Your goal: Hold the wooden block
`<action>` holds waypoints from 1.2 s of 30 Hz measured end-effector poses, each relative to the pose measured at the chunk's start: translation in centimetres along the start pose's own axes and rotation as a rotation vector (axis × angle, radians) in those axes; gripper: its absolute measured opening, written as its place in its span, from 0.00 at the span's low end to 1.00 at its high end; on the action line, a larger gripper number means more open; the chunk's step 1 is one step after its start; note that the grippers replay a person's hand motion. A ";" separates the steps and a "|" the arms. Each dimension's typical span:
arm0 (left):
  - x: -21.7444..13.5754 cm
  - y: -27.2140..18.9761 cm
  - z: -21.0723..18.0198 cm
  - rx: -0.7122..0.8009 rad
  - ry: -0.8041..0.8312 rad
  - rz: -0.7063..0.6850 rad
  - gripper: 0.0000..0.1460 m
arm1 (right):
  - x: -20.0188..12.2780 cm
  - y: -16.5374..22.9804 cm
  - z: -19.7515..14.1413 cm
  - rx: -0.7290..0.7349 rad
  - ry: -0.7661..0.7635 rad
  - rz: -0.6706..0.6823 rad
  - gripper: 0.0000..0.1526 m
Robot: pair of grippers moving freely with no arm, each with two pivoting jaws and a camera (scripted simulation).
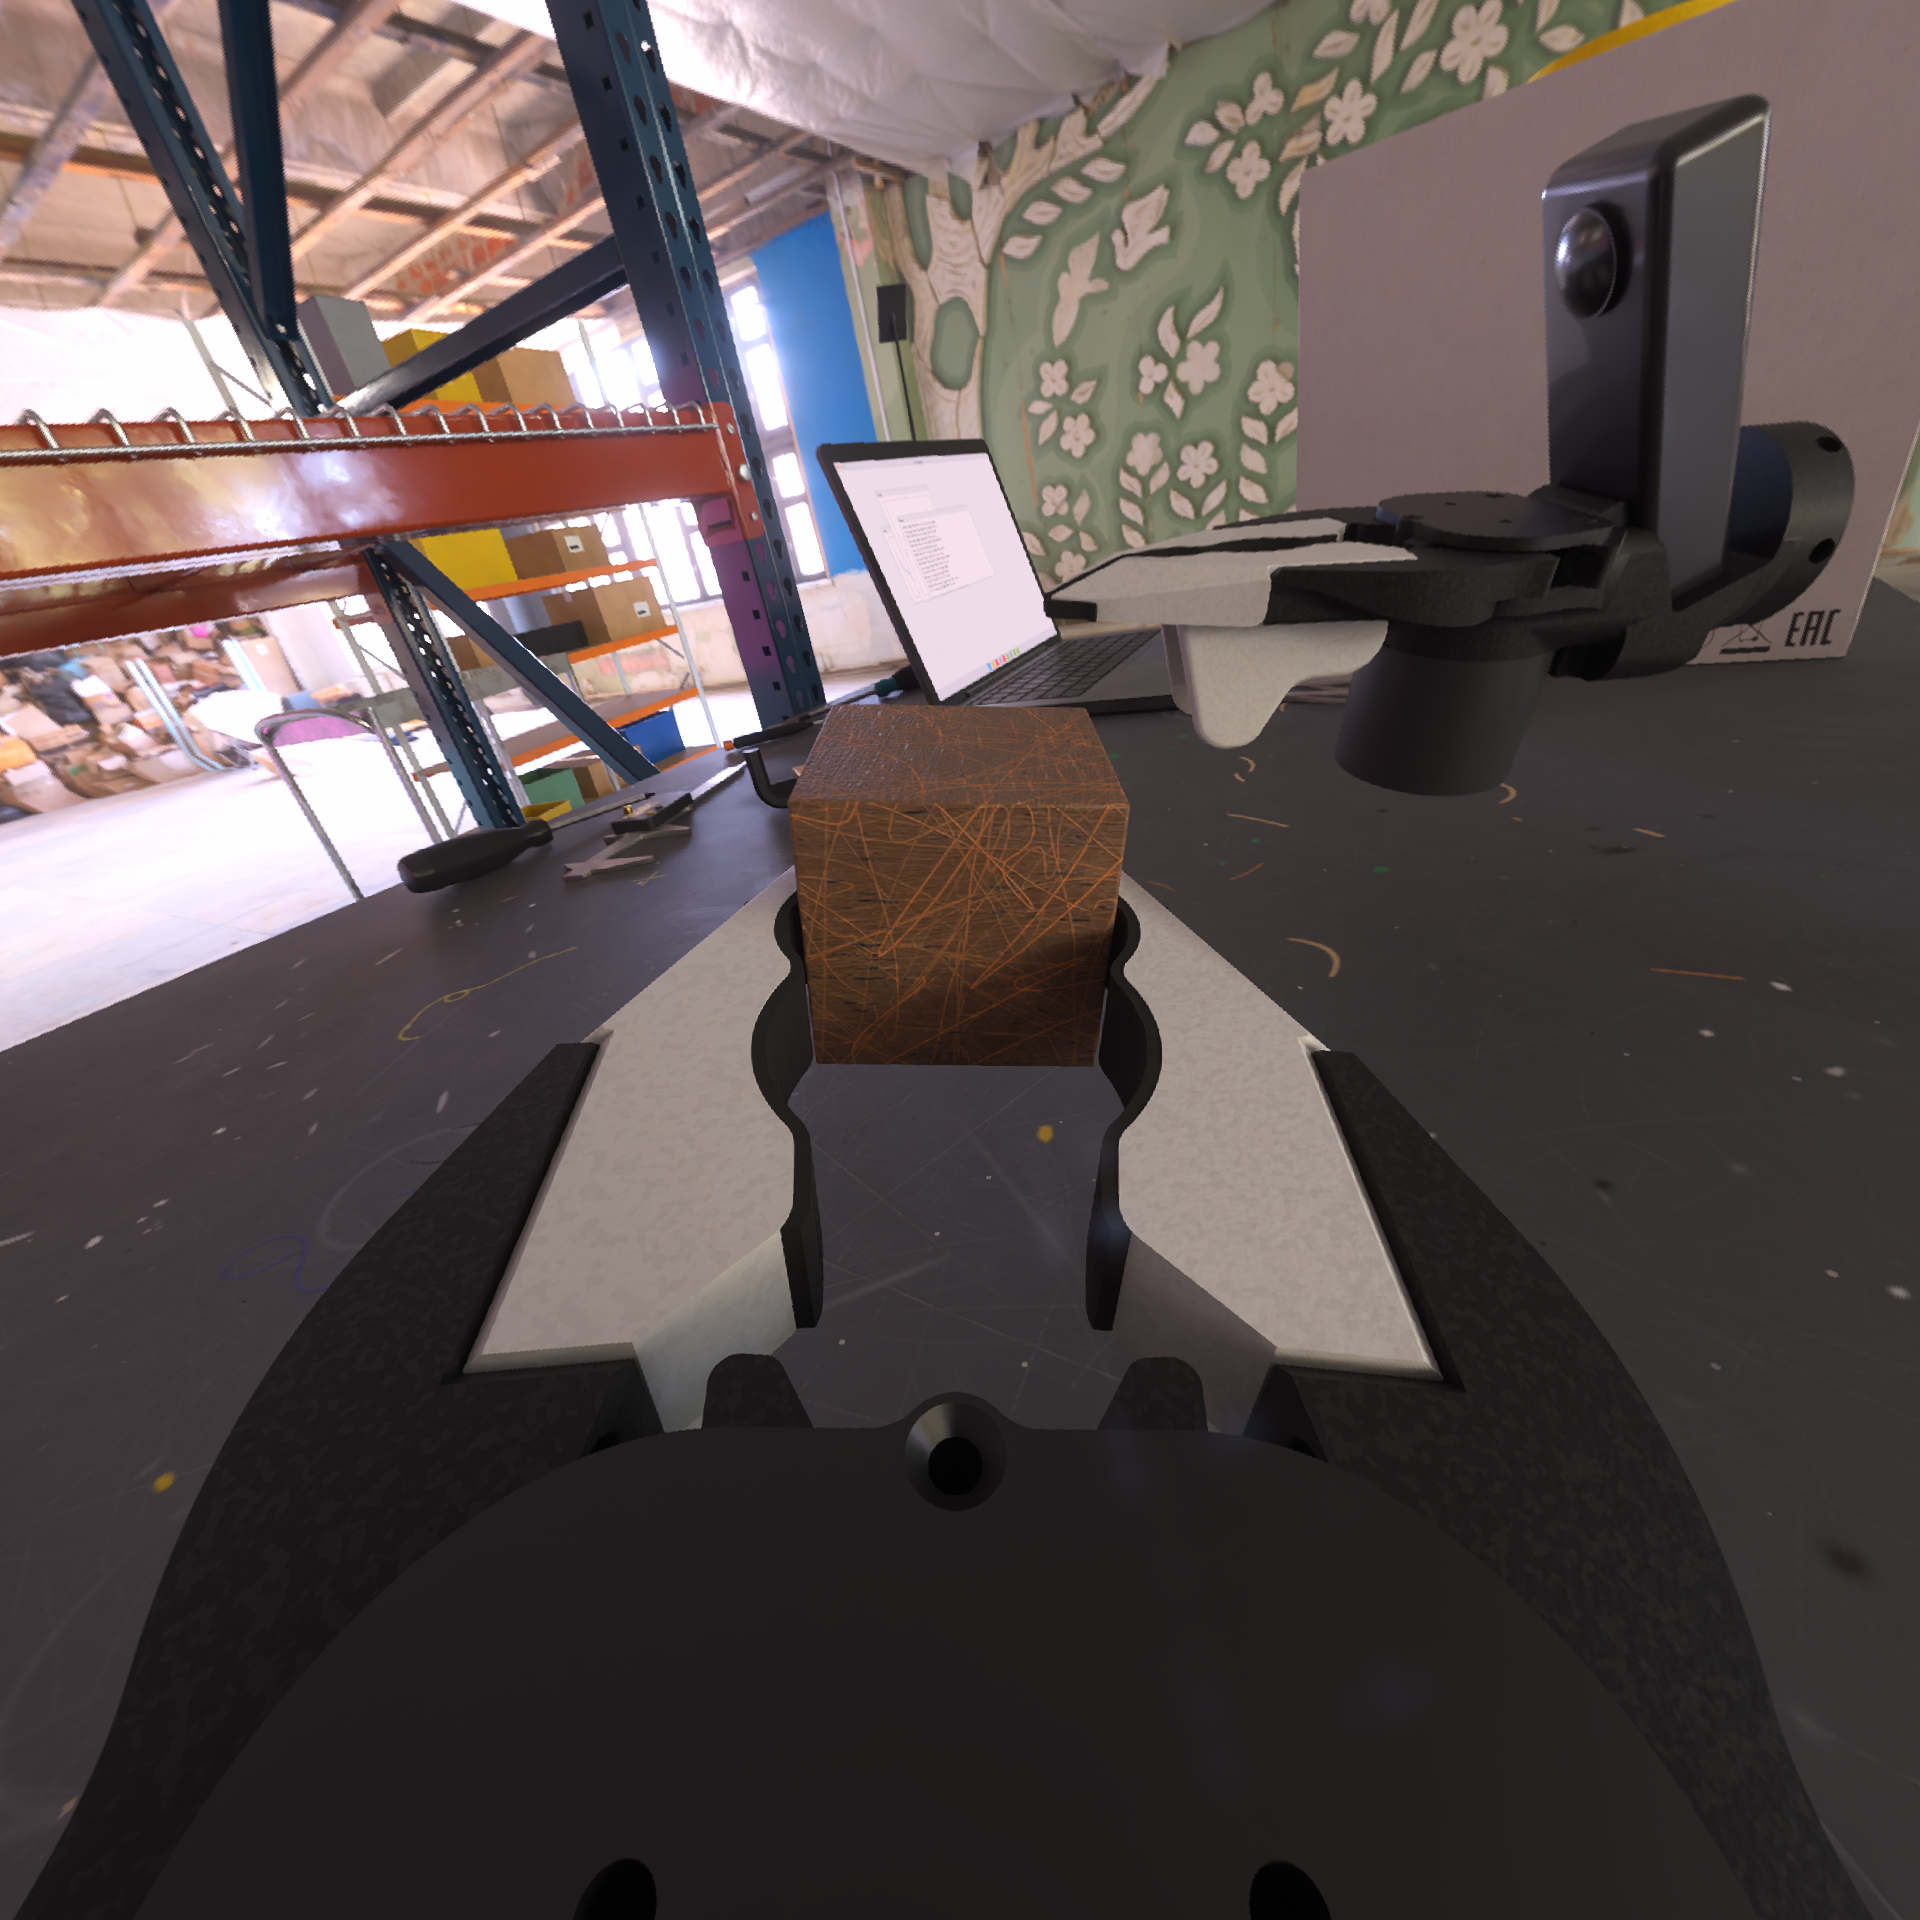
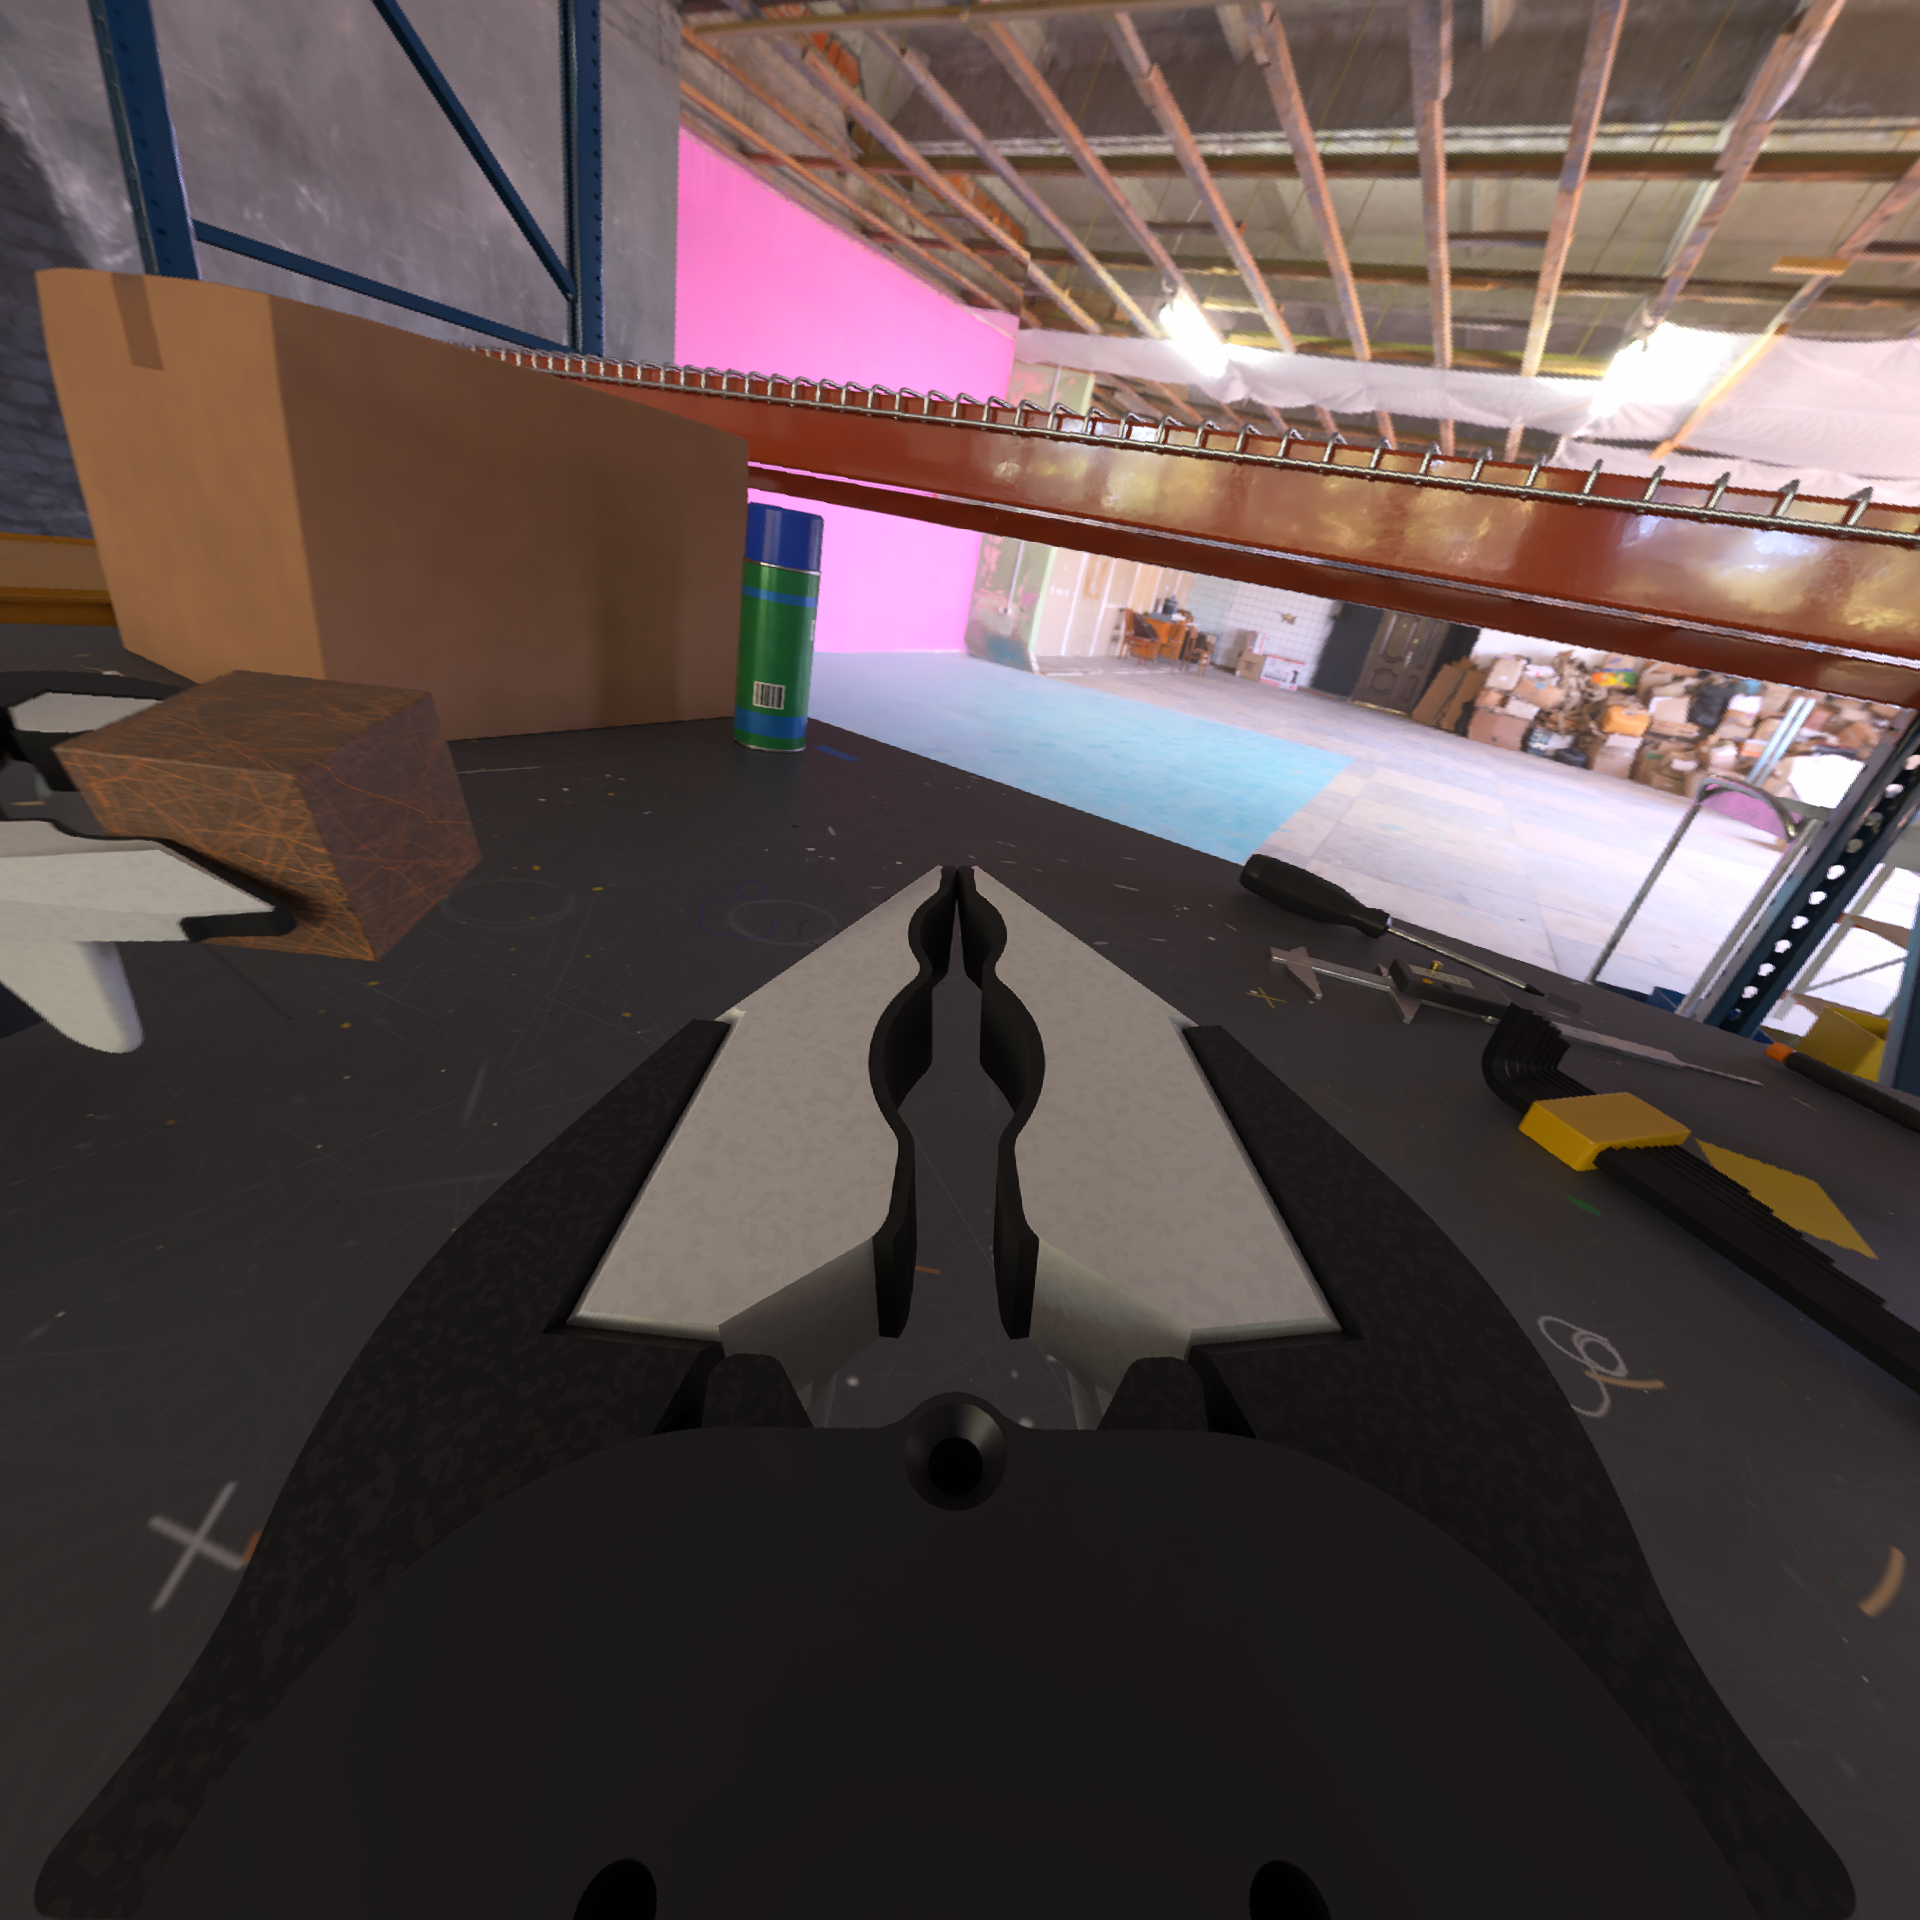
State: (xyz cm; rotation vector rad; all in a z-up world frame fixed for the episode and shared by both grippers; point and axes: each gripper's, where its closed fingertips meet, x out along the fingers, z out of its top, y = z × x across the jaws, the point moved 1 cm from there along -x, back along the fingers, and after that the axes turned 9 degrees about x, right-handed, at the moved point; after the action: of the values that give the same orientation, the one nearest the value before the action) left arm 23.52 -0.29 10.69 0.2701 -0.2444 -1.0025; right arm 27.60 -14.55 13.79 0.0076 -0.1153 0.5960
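Note:
The wooden block (image 1: pixel 958 883) is a brown cube with orange scratch marks. My left gripper (image 1: pixel 956 914) is shut on it, the fingertips pressing its two sides, and holds it above the dark table. The block also shows at the left of the right wrist view (image 2: pixel 270 805), with the left gripper's white finger (image 2: pixel 125 894) on it. My right gripper (image 2: pixel 958 883) is shut and empty, to the right of the block. In the left wrist view the right gripper (image 1: pixel 1070 601) shows at the upper right, a little behind the block.
An open laptop (image 1: pixel 956 582) and a grey box (image 1: pixel 1455 343) stand behind the block. A cardboard box (image 2: pixel 416 540) and a green spray can (image 2: pixel 777 634) stand at the table's far side. A screwdriver (image 2: pixel 1320 899), hex keys (image 2: pixel 1621 1122) and small tools lie near the table edge.

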 end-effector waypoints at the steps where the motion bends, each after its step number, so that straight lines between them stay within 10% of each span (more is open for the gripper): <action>1: -0.2 0.1 0.1 0.000 -0.006 0.007 0.37 | 0.1 0.0 -0.1 -0.003 0.000 -0.009 0.00; 15: 0.4 -0.3 -0.7 0.113 0.068 0.047 0.37 | -0.4 6.3 0.6 -0.109 -0.094 0.314 0.00; 25: 0.6 -0.7 -0.9 0.185 0.090 0.046 0.37 | -0.3 5.4 0.7 -0.437 -0.141 0.071 0.00; 36: 0.2 0.2 -0.4 0.117 0.040 0.084 0.37 | -0.3 3.8 0.9 -0.403 -0.151 -0.010 0.00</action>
State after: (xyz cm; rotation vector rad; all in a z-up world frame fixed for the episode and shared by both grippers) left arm 23.91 -0.26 10.40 0.3830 -0.2765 -0.9006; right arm 25.11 -11.59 14.53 -0.3378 -0.3801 0.5536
